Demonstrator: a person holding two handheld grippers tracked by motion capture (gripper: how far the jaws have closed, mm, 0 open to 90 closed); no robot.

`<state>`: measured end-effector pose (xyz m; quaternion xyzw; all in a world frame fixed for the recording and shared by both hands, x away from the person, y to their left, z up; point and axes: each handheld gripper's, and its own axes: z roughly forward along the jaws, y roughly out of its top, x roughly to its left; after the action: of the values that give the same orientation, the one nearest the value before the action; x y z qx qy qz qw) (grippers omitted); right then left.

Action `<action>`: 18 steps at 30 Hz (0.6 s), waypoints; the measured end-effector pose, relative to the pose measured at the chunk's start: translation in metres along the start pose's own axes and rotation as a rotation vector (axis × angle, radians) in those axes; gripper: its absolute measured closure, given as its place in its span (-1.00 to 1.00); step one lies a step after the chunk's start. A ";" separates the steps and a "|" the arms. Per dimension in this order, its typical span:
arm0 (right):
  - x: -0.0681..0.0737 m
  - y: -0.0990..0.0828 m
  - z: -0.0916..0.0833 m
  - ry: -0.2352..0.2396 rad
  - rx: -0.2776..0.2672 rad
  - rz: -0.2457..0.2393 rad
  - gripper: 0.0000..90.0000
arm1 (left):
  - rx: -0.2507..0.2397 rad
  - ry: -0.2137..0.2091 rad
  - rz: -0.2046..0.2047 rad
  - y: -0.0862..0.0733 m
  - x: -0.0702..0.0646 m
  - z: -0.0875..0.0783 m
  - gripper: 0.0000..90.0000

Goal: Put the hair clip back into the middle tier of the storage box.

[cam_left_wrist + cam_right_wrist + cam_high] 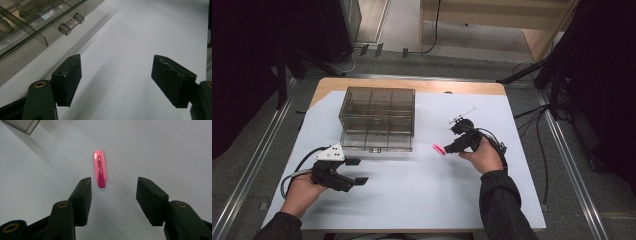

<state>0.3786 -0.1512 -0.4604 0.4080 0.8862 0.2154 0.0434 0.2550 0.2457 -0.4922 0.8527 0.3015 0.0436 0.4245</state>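
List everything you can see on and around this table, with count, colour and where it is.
Organiser box: one, smoky clear plastic with compartments, back left of the sheet.
Hair clip: one, pink, lying flat on the sheet just ahead of the right gripper.
Sheet: one, white, covering most of the table.
Table: one, light wood, showing along the far edge.
Left gripper: one, black, jaws open, front left of the sheet.
Right gripper: one, black, jaws open, pointed at the clip.

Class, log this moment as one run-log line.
left gripper: open, idle | right gripper: open, facing pink plastic hair clip | smoky clear compartment box: closed
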 end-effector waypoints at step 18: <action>0.009 0.008 0.015 -0.001 0.084 -0.043 0.13 | 0.007 0.011 -0.005 -0.003 -0.002 -0.002 -0.44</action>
<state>0.3815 -0.1349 -0.4696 0.3905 0.9030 0.1767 0.0312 0.2517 0.2475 -0.4930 0.8531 0.3061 0.0463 0.4201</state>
